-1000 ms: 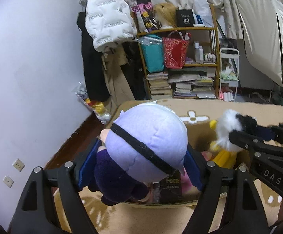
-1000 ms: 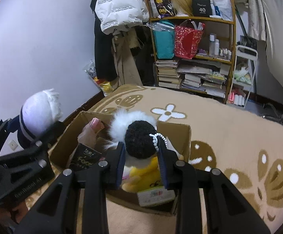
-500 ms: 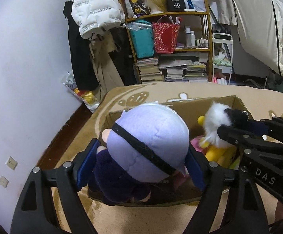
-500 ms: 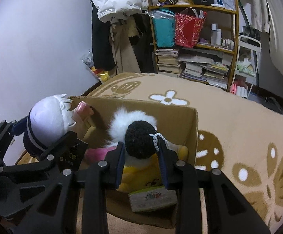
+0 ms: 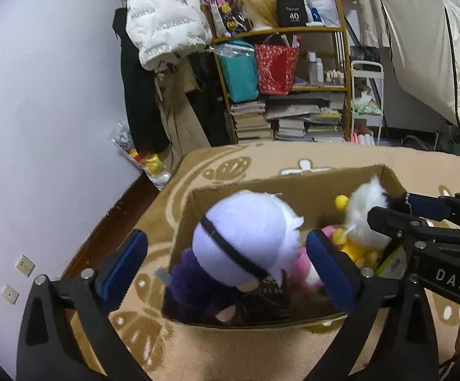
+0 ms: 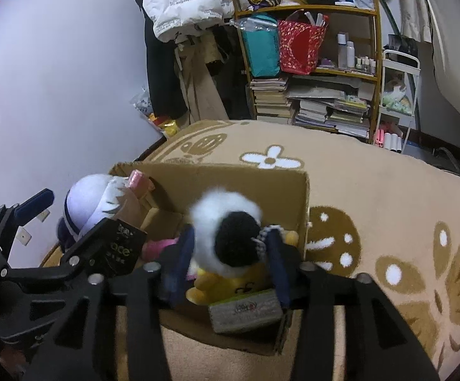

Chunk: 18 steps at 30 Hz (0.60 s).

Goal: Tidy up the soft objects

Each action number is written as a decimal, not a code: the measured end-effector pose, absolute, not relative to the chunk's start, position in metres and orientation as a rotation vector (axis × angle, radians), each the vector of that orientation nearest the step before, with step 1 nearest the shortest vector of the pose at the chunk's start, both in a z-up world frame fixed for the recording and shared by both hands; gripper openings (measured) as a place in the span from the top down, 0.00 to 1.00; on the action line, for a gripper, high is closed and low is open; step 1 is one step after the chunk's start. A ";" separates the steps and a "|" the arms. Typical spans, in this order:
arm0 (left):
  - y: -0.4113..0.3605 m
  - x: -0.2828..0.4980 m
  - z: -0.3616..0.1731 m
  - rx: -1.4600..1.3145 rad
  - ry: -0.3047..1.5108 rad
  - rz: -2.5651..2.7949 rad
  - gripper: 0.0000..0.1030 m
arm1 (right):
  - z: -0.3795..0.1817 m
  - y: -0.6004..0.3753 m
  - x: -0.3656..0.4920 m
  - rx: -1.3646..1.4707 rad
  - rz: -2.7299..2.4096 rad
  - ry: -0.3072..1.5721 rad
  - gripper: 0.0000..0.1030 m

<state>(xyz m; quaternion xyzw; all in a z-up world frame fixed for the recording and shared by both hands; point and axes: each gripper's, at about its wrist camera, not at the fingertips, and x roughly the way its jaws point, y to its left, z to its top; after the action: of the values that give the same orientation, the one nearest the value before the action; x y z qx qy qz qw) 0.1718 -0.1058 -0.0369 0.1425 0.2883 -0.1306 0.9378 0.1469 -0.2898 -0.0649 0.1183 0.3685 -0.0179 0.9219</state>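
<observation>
An open cardboard box (image 5: 293,181) (image 6: 230,174) stands on the beige carpet. A plush with a lavender head and dark purple body (image 5: 245,235) (image 6: 87,200) rests in its left half. My left gripper (image 5: 228,270) straddles it, jaws opening wide, and neither blue pad touches it. A plush with a white-and-black fluffy head and yellow body (image 6: 226,222) (image 5: 363,200) sits in the right half. My right gripper (image 6: 228,260) has this plush between its jaws, which are opening, and the pads are just off the fur.
Also in the box are a pink plush (image 5: 306,270), a black carton (image 6: 122,247) and a grey-green pack (image 6: 245,311). A wall runs along the left. Behind stand a crowded bookshelf (image 5: 280,95) and hanging coats (image 5: 163,22). Patterned carpet (image 6: 388,206) stretches to the right.
Both toys have sunk into the box. The left jaws spread and the lavender plush dropped from the pads. The right jaws widened off the fluffy head.
</observation>
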 end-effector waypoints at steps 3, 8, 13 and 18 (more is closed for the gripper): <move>-0.100 0.170 -0.030 0.274 0.590 -0.254 0.01 | -0.059 -0.293 0.142 0.254 -0.042 0.752 0.33; -0.088 0.164 -0.019 0.247 0.579 -0.228 0.00 | -0.049 -0.296 0.136 0.263 -0.041 0.747 0.28; -0.074 0.156 -0.006 0.219 0.570 -0.196 0.00 | -0.044 -0.295 0.129 0.265 -0.047 0.746 0.17; -0.063 0.143 0.005 0.218 0.554 -0.163 0.00 | -0.032 -0.290 0.115 0.242 -0.049 0.741 0.12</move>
<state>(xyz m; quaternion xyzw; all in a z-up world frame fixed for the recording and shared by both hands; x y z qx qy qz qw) 0.1435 -0.0629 0.0051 0.1071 0.2728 -0.0801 0.9527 0.1151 -0.2902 -0.0319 0.1177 0.3612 -0.0238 0.9247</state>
